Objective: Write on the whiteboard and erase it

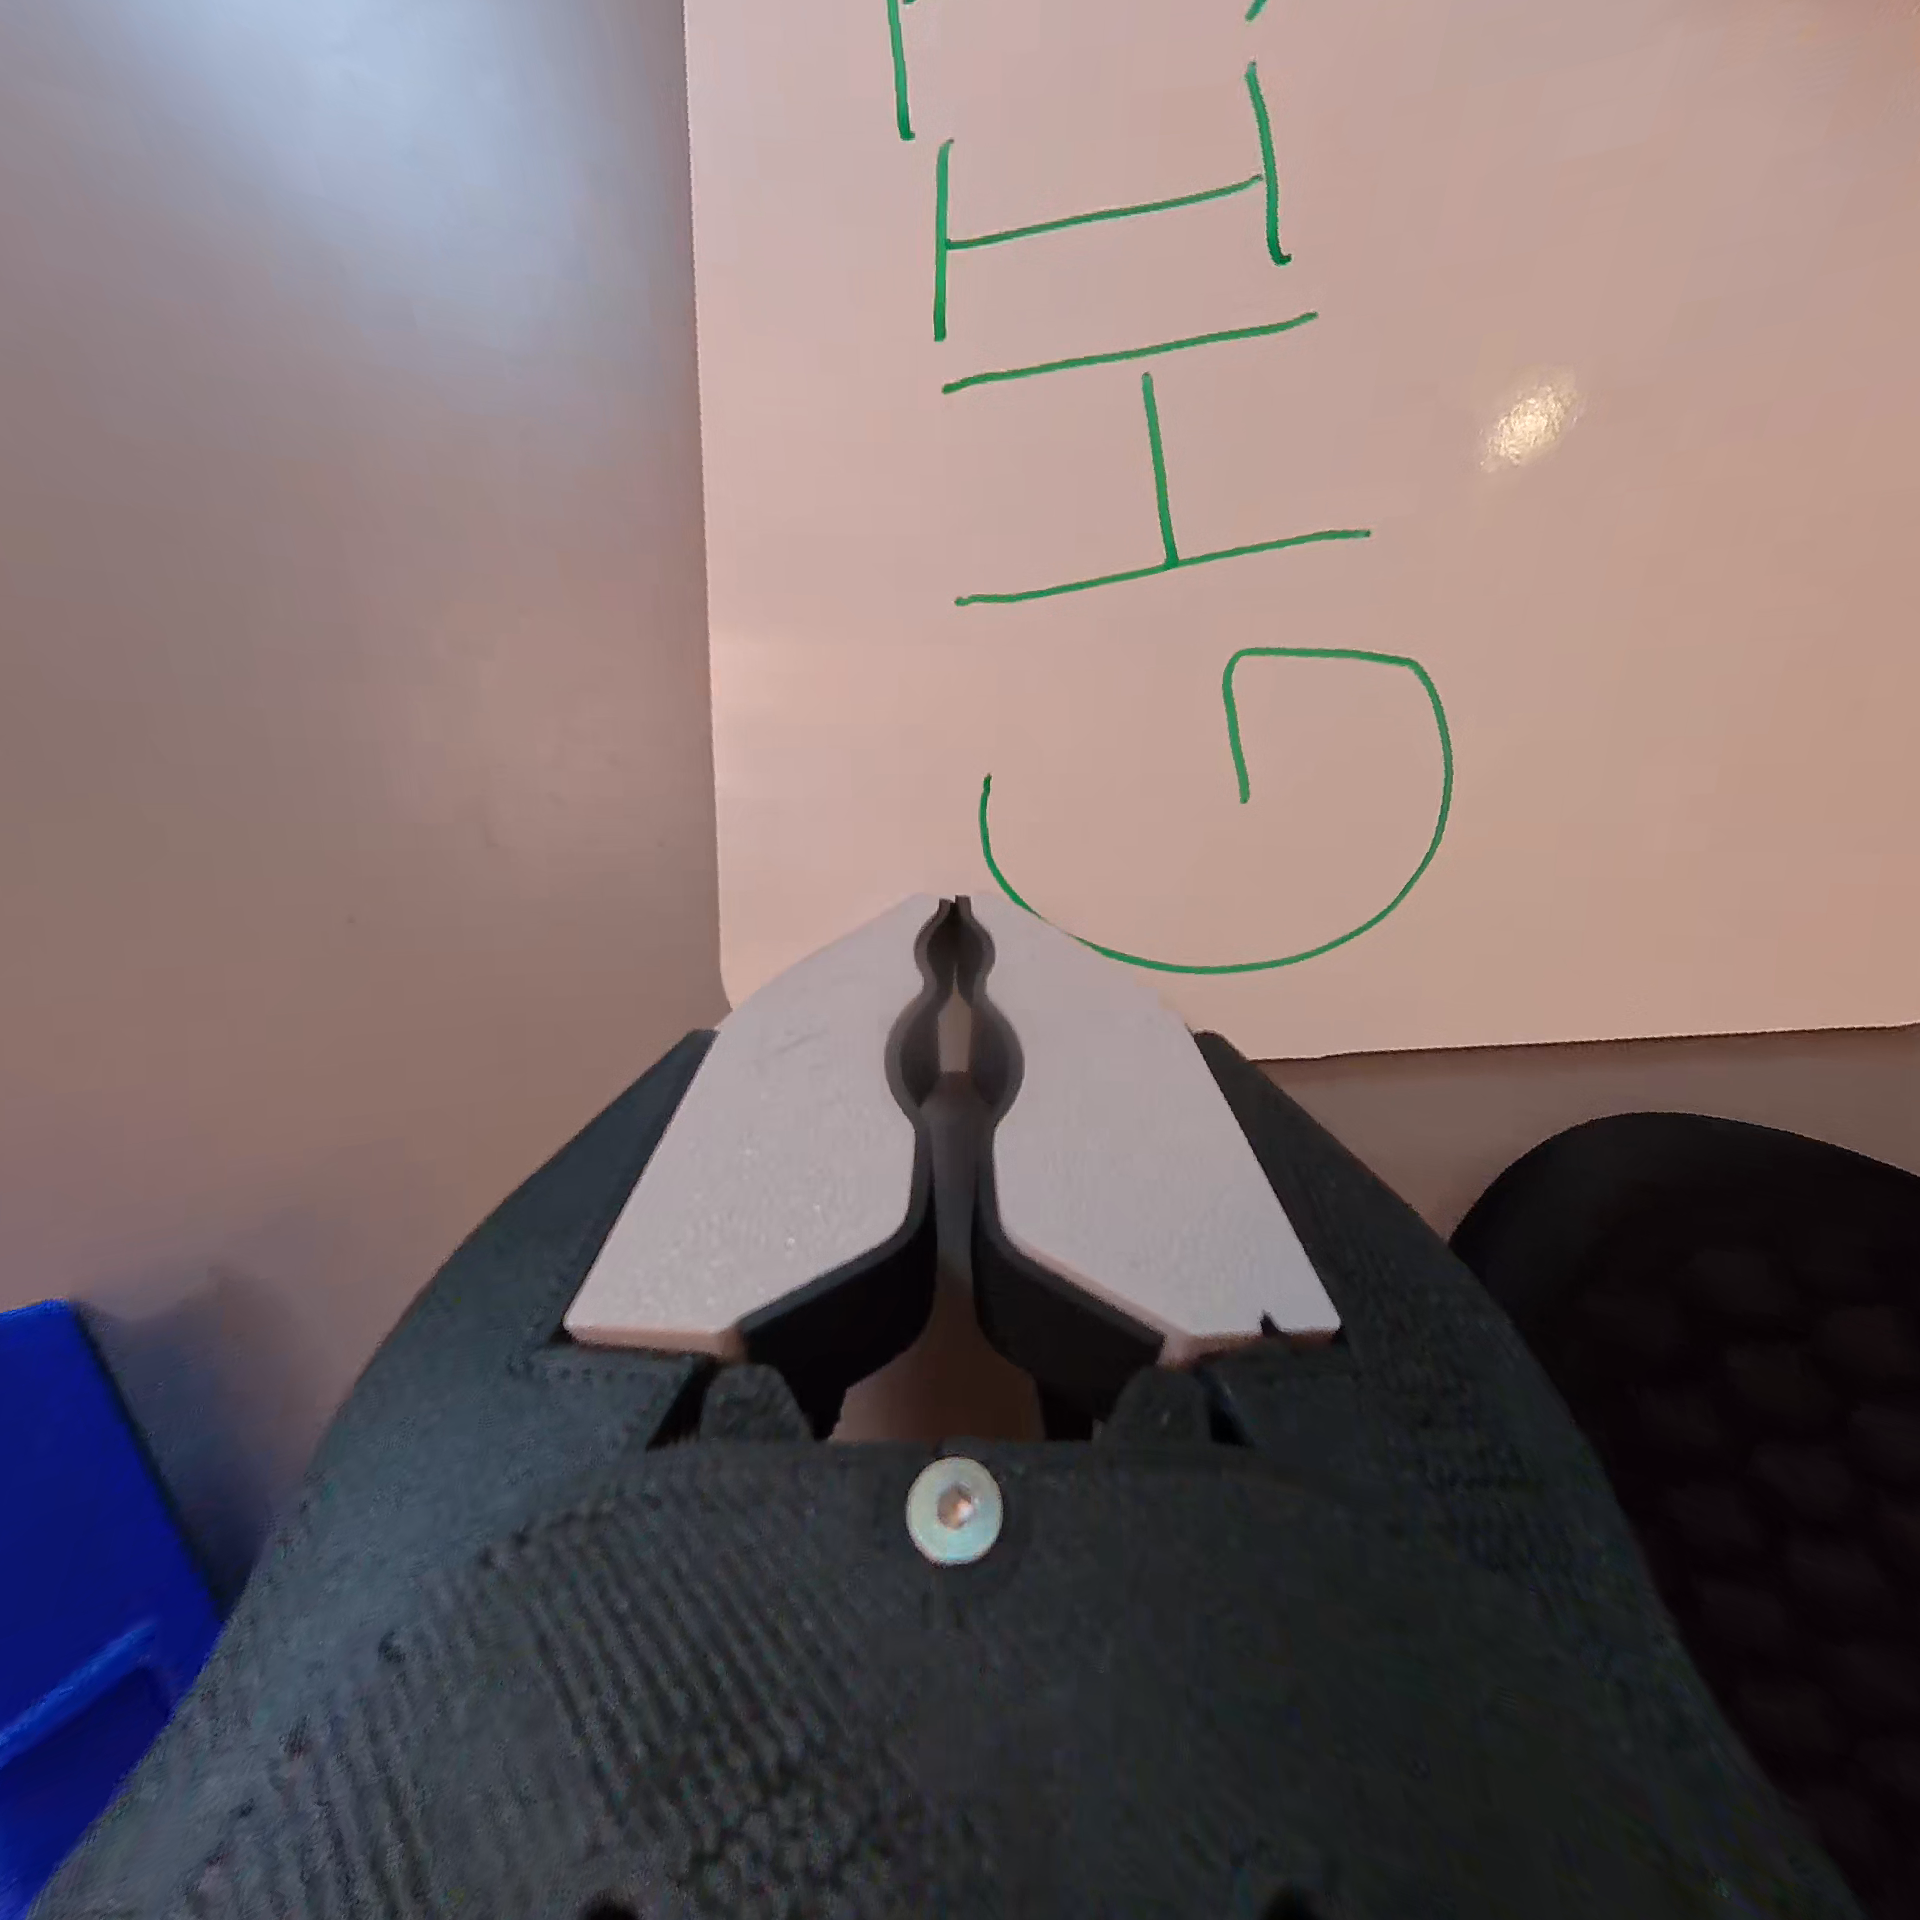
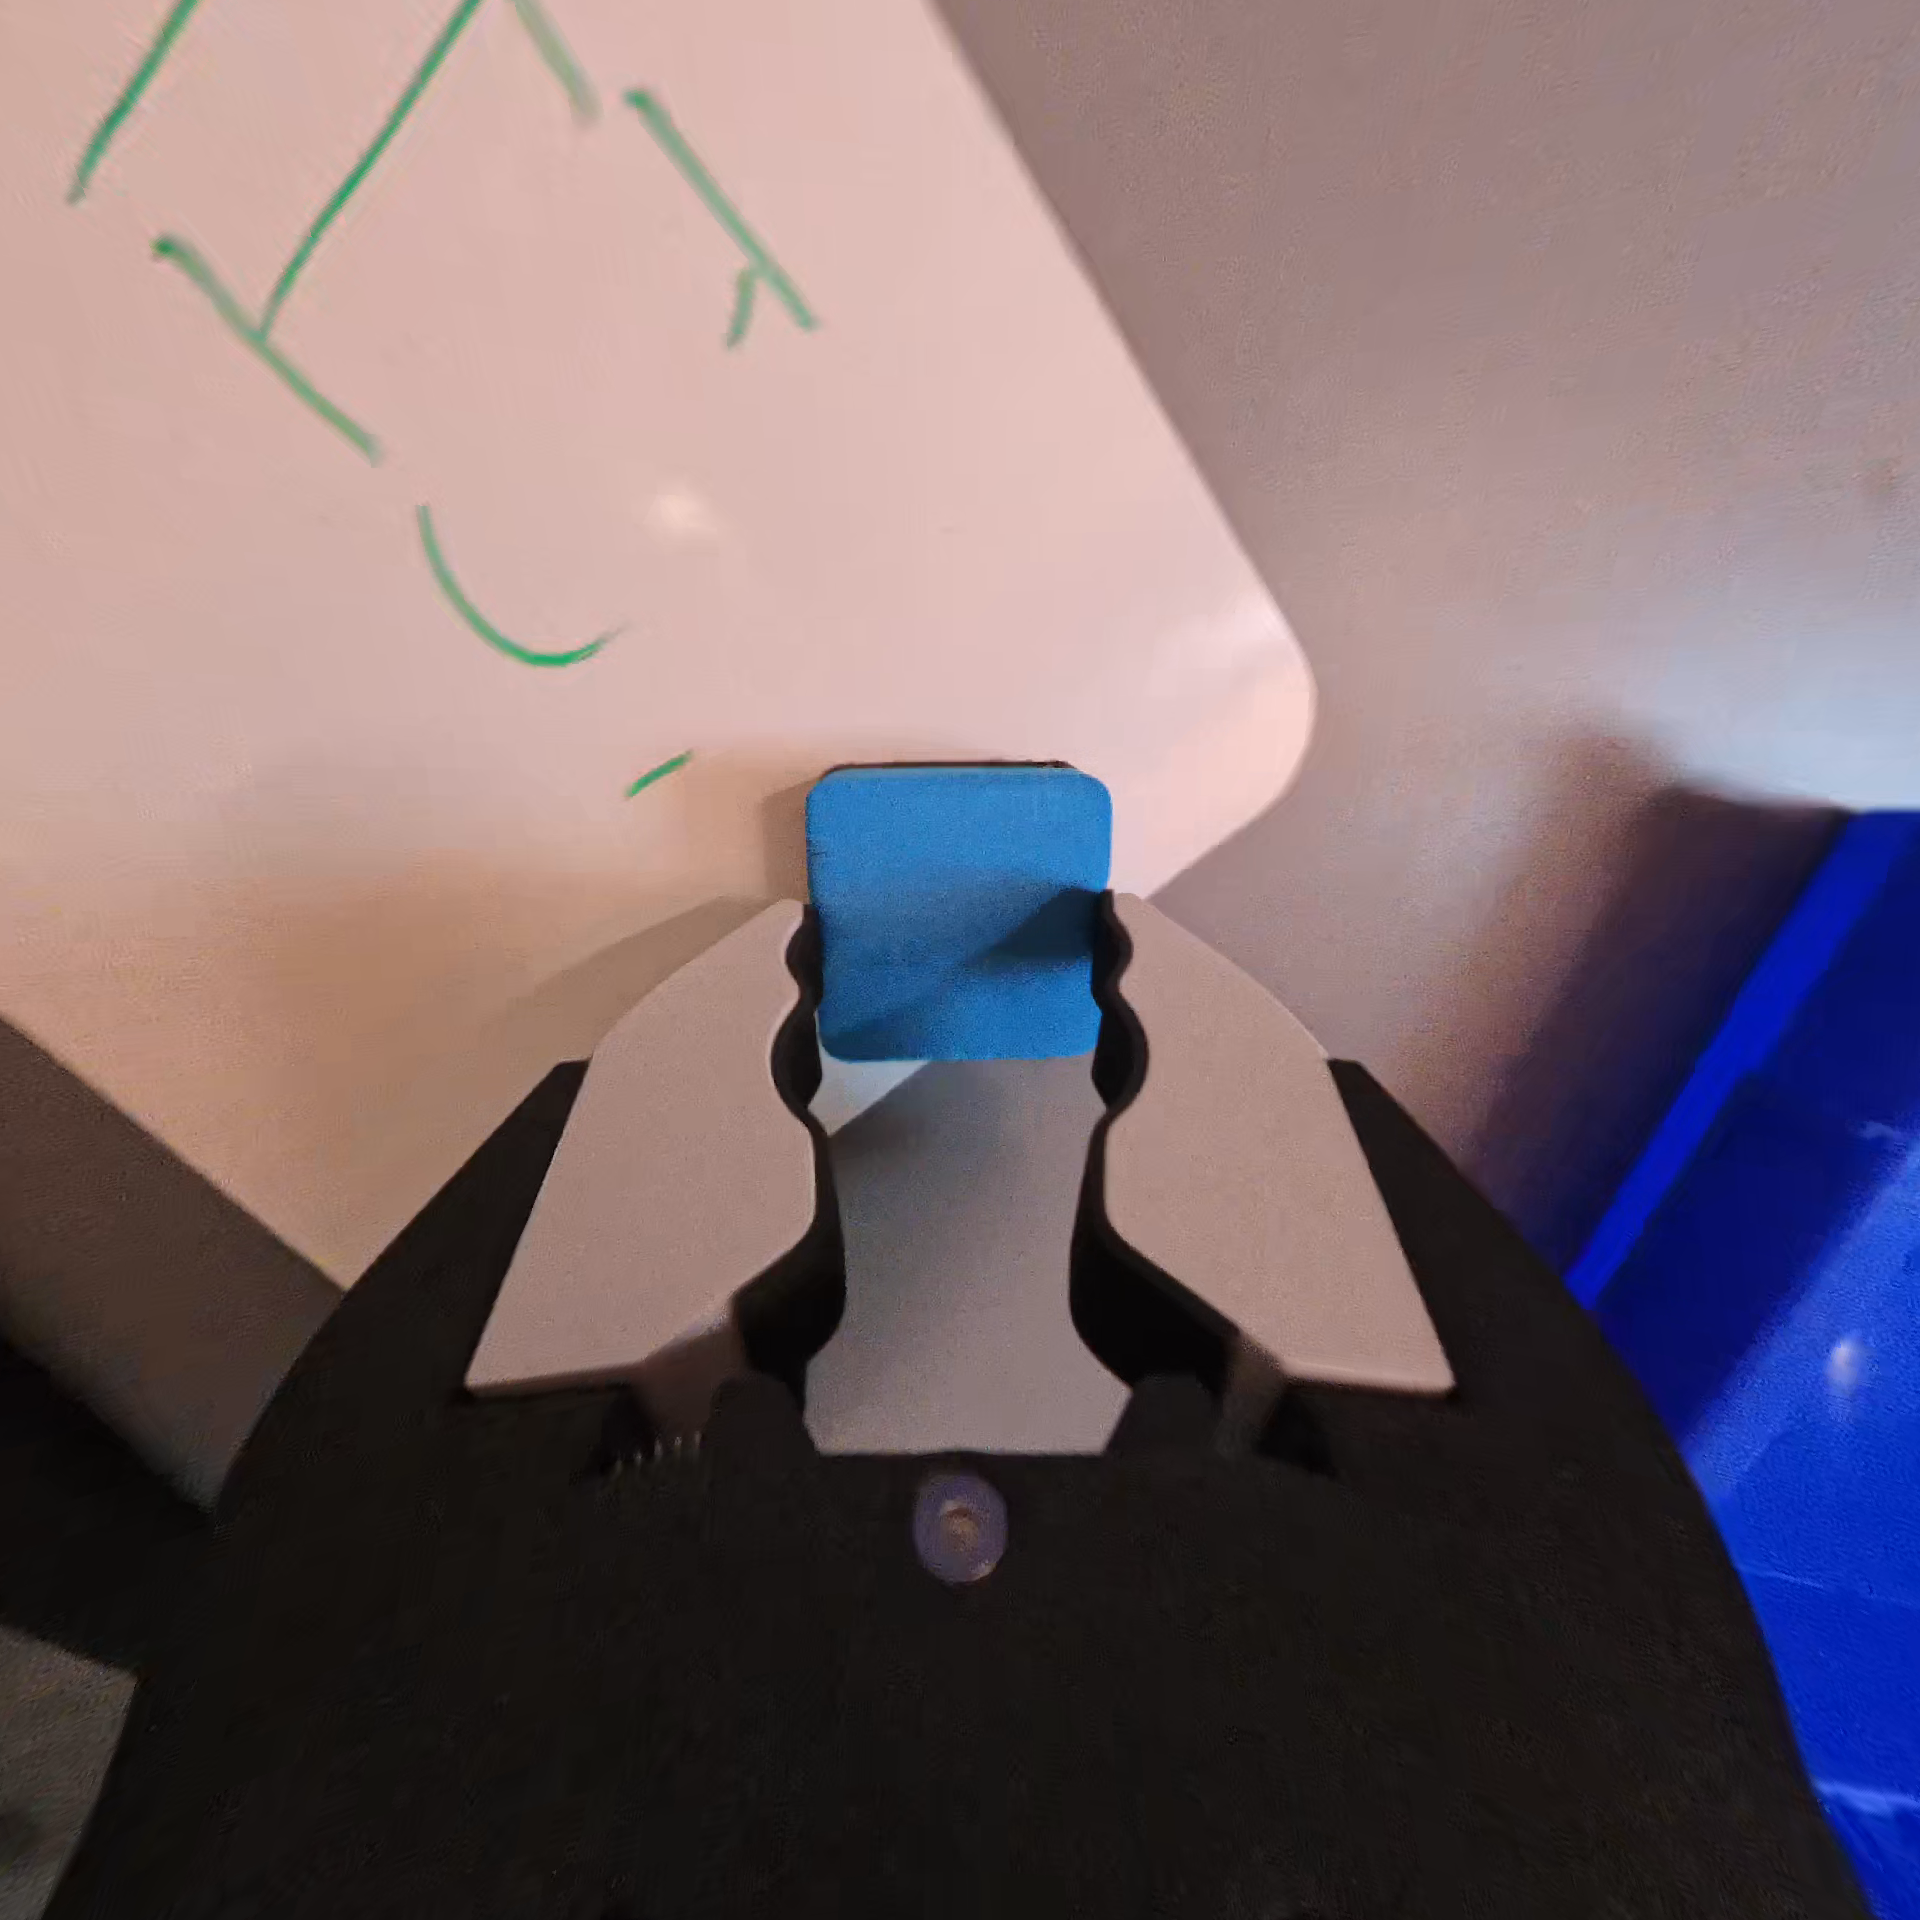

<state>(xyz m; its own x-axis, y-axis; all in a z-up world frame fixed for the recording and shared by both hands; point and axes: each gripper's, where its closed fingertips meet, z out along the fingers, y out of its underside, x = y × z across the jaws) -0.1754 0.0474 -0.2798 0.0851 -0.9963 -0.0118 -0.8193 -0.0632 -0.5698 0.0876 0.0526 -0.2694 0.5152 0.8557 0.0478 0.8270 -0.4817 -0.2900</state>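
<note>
A white whiteboard (image 1: 1558, 623) lies flat on the grey table and bears green hand-drawn strokes (image 1: 1164, 478). My left gripper (image 1: 958, 906) is shut and empty, its tips over the board's near left corner. In the right wrist view the whiteboard (image 2: 883, 468) shows again, its green strokes (image 2: 499, 613) partly wiped near the corner. My right gripper (image 2: 956, 914) is shut on a small blue square eraser (image 2: 956, 914), which rests on the board close to its rounded corner.
A blue plastic bin (image 1: 73, 1538) stands at the lower left of the left wrist view and at the right of the right wrist view (image 2: 1787, 1299). A black rounded object (image 1: 1714, 1403) lies beside the left gripper. Grey tabletop (image 1: 343, 623) surrounds the board. Left tips to right tips: about 25 cm.
</note>
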